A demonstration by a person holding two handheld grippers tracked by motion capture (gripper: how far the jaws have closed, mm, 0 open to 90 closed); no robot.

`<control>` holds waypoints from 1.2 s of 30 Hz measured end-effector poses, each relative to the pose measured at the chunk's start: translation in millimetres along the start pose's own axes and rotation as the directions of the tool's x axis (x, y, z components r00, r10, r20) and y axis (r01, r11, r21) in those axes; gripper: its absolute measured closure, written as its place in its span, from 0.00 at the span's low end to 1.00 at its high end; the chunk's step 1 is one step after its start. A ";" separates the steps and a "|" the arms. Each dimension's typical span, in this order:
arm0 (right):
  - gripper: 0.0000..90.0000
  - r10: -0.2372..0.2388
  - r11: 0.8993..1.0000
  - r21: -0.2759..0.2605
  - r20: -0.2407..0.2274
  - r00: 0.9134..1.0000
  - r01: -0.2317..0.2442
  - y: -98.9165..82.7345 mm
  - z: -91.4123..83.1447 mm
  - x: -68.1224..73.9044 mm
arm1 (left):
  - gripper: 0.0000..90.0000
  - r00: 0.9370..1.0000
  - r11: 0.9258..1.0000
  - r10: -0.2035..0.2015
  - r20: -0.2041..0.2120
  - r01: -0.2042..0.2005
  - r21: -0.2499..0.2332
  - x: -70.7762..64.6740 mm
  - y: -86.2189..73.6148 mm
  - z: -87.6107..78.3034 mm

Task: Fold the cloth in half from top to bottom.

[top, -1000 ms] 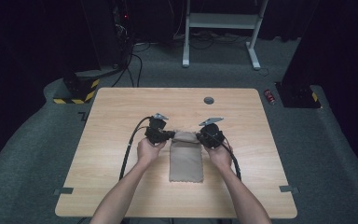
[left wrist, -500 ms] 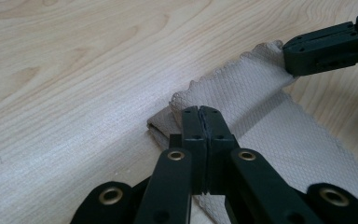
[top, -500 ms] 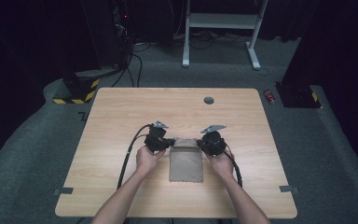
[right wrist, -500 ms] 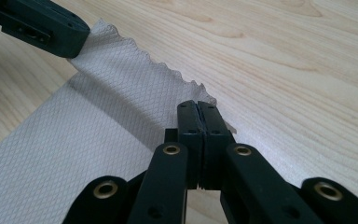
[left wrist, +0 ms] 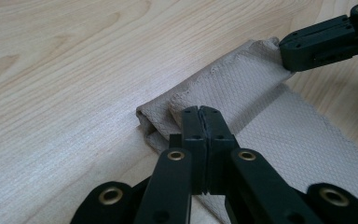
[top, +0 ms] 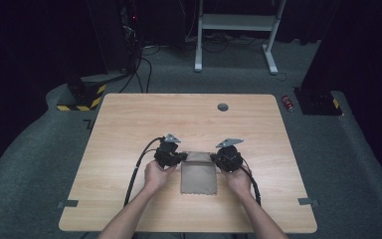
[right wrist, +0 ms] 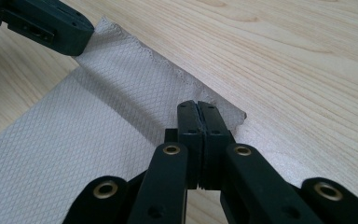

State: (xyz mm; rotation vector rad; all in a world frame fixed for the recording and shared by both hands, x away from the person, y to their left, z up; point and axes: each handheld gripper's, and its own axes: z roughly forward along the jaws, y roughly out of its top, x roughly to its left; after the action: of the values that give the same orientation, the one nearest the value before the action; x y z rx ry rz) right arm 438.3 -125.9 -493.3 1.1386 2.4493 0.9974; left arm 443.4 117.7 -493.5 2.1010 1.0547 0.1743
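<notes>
Item under handling: 1 beige cloth (top: 198, 174) with a fine diamond weave, lying flat on the wooden table (top: 129, 124). It sits in the near half of the surface, roughly midway between the left and right edges and well clear of all 4 corners. Its near edge is scalloped and lies free on the wood. Its far edge is folded over toward the person, forming a narrow doubled band across the cloth's width.

Left gripper (top: 178, 158): held in the person's left hand (top: 156, 174), positioned at the far left corner of the cloth. In the left gripper view the 2 black jaws are pressed together with no visible gap, and the left gripper (left wrist: 200, 112) has the folded band pinched at its tips; the cloth (left wrist: 242, 88) bunches into a small roll just beside them.

Right gripper (top: 218, 158): held in the person's right hand (top: 238, 180), positioned at the far right corner of the cloth. In the right gripper view the right gripper (right wrist: 198, 106) is likewise closed tight on the folded edge of the cloth (right wrist: 98, 121), near its corner.

Each gripper view shows the opposite gripper clamped on the other end of the same fold. A black cable trails from each gripper toward the near edge of the table.
</notes>
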 end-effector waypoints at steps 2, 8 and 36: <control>0.99 0.006 1.000 0.000 -0.006 1.000 -0.006 -1.7 -0.5 0.5 | 0.99 1.000 1.000 0.005 0.003 -0.005 0.002 0.8 -1.5 -0.3; 0.99 0.008 1.000 -0.004 -0.020 1.000 -0.008 -5.7 -1.5 1.5 | 0.99 1.000 1.000 0.005 0.006 -0.005 -0.007 -1.5 -4.3 -1.6; 0.99 -0.015 1.000 -0.026 -0.076 0.997 0.013 -30.9 -14.8 15.0 | 0.99 0.998 0.998 0.052 0.035 -0.051 -0.031 -17.4 -26.8 -13.2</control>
State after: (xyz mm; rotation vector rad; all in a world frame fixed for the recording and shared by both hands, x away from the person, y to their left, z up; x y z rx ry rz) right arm 403.5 -135.8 -502.8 1.0933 2.4924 1.0837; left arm 409.5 122.3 -499.1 2.0978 0.9715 0.1764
